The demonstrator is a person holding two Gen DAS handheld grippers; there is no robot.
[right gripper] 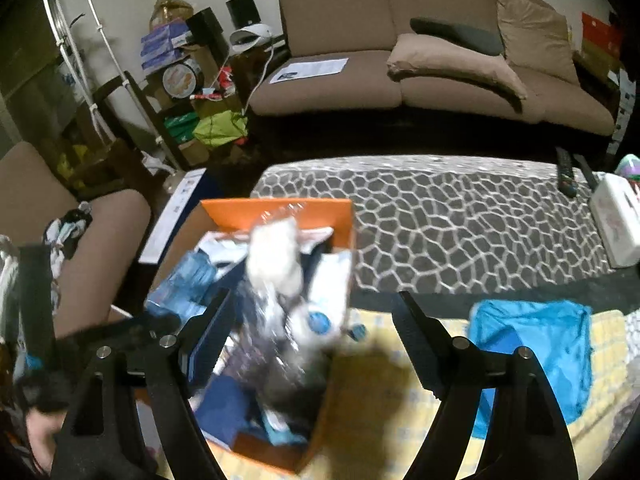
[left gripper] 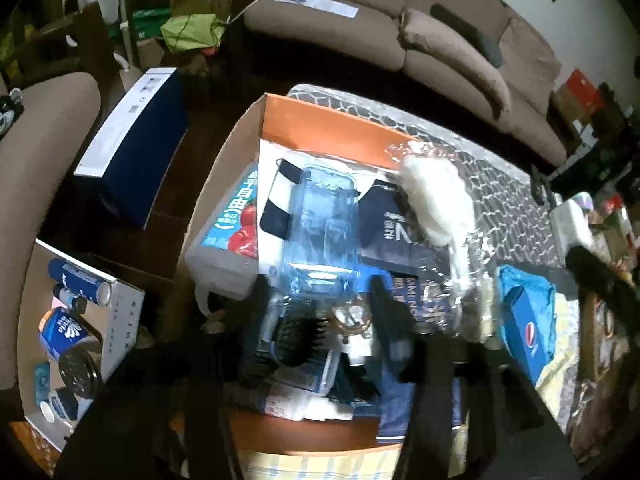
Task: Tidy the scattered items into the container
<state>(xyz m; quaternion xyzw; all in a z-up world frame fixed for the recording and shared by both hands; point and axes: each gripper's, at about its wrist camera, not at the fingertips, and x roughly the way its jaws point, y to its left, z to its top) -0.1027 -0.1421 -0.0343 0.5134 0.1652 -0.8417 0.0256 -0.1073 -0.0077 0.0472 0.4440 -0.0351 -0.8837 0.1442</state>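
Note:
An orange cardboard box (left gripper: 320,118) (right gripper: 280,208) sits on the table, packed with a clear blue plastic case (left gripper: 320,224), dark blue packs and a brush. A clear bag with a white fluffy item (left gripper: 438,196) (right gripper: 276,256) is blurred above the box's right side, apart from both grippers. My left gripper (left gripper: 320,304) is open, low over the box's near end. My right gripper (right gripper: 312,324) is open, with the bag between and beyond its fingers. A blue Pepsi pack in a blue bag (left gripper: 526,320) (right gripper: 532,356) lies on the yellow cloth right of the box.
A grey patterned mat (right gripper: 460,220) covers the table behind. A white box (right gripper: 616,220) and remote (right gripper: 566,176) lie at the right. A second open box (left gripper: 80,332) of items stands at the left. Brown sofa (right gripper: 420,60) behind, armchair (right gripper: 80,240) at the left.

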